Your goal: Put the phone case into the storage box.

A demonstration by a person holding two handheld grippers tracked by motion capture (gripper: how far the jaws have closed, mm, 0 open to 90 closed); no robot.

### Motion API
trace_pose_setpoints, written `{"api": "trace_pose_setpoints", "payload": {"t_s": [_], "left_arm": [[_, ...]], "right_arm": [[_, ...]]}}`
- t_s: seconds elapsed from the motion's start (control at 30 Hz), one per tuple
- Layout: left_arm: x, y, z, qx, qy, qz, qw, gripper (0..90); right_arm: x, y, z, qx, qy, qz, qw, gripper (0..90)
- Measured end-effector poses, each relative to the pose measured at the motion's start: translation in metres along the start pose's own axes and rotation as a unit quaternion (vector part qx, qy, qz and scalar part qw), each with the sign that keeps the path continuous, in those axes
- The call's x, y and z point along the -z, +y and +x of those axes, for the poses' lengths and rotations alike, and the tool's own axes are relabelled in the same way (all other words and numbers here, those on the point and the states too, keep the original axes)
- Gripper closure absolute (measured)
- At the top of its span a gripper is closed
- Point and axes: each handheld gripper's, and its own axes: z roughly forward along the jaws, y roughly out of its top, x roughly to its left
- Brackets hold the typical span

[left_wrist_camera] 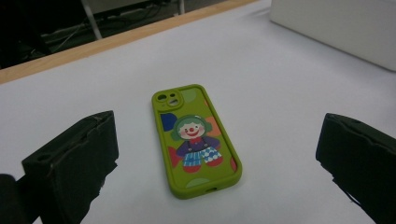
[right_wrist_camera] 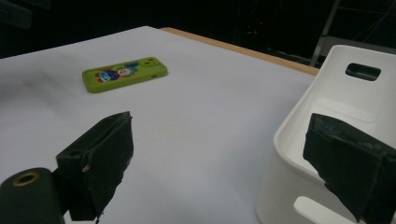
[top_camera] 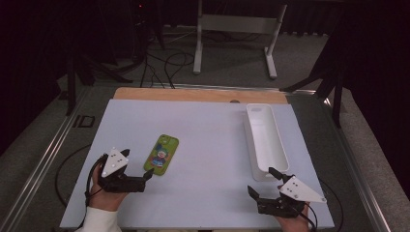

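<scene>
A green phone case [top_camera: 162, 153] with a cartoon clown on it lies flat on the white table top [top_camera: 208, 145], left of centre. My left gripper [top_camera: 136, 163] rests just left of and below it, open, with the case [left_wrist_camera: 194, 140] between and beyond its two black jaws. A long white tray [top_camera: 266, 140] stands at the right, empty. My right gripper [top_camera: 263, 182] sits at the tray's near end, open, its right jaw in front of the tray wall [right_wrist_camera: 299, 144]. The case [right_wrist_camera: 124, 73] lies far off in the right gripper view.
A wooden strip [top_camera: 198, 94] runs along the table's far edge. Metal rails border the table. Beyond it on the carpet stand a white frame [top_camera: 237, 36], dark stands and loose cables [top_camera: 164, 65].
</scene>
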Motion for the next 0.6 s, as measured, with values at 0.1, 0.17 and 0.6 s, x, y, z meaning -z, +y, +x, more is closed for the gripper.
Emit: {"api": "trace_pose_setpoints", "payload": {"t_s": [0.1, 0.17, 0.6], "left_arm": [[-0.006, 0.003, -0.001, 0.0, 0.001, 0.007, 1.0, 0.0], [-0.01, 0.005, -0.001, 0.003, 0.0, 0.009, 1.0, 0.0], [-0.029, 0.01, 0.004, 0.019, 0.006, 0.043, 0.9989, 0.0]], "right_arm": [[0.0, 0.0, 0.0, 0.001, 0.0, 0.0, 1.0, 8.7], [0.001, 0.0, 0.0, 0.001, 0.0, 0.0, 1.0, 8.7], [0.001, 0.0, 0.0, -0.001, -0.001, -0.002, 1.0, 8.7]]}}
